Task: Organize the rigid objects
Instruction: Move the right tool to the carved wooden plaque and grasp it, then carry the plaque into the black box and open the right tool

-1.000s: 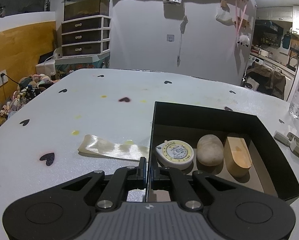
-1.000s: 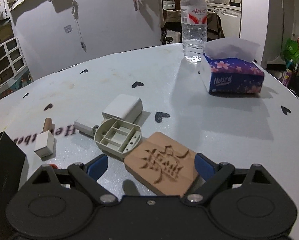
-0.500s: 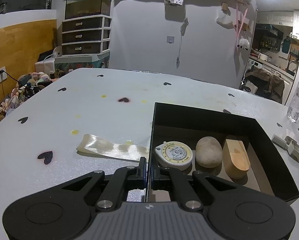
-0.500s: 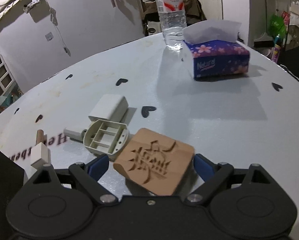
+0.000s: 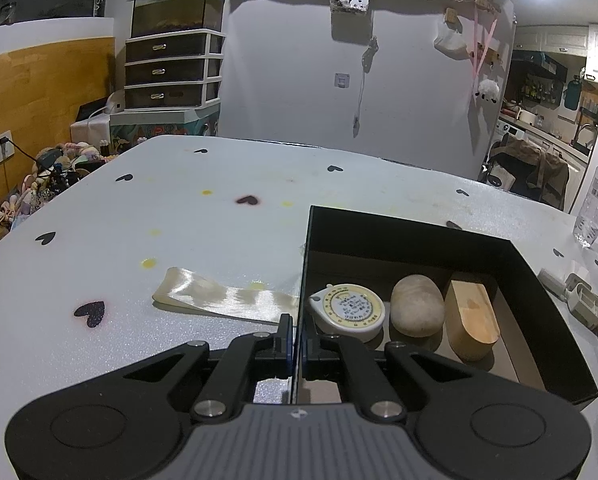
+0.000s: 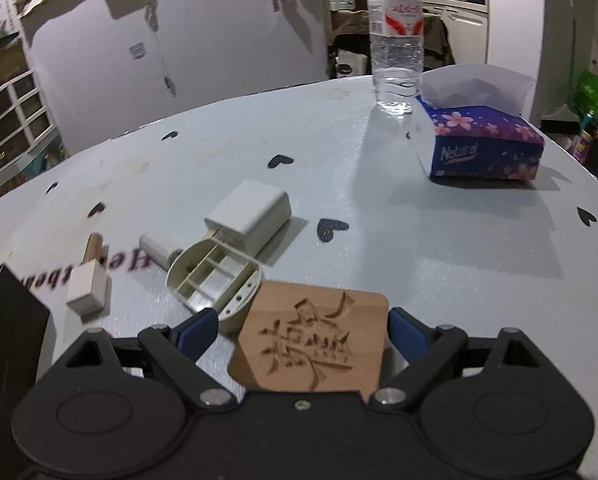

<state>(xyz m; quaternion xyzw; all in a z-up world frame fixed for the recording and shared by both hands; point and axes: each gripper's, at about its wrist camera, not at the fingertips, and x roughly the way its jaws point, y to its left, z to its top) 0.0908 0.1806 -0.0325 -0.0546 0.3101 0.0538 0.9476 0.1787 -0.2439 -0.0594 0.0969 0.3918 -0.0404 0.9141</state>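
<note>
My left gripper [image 5: 297, 330] is shut on the near left wall of the black box [image 5: 419, 236]. Inside lie a round tape measure [image 5: 349, 310], a smooth stone [image 5: 417, 305] and a wooden block [image 5: 473, 320]. My right gripper [image 6: 305, 330] is open around a carved wooden tile [image 6: 313, 346]; its blue fingers [image 6: 199, 328] stand apart from the tile's edges. Beside it lie a cream oval case [image 6: 215, 280], a white adapter [image 6: 249, 214], a white cylinder [image 6: 157, 248] and a small wooden mallet [image 6: 87, 280].
A cream ribbon [image 5: 227, 298] lies left of the box. A water bottle [image 6: 397, 36] and a purple tissue box [image 6: 479, 140] stand at the far right. The black box corner [image 6: 7, 312] shows at the left of the right wrist view.
My right gripper has turned and shifted; the tile now sits squarer and deeper between its fingers. My left gripper keeps its hold on the box wall.
</note>
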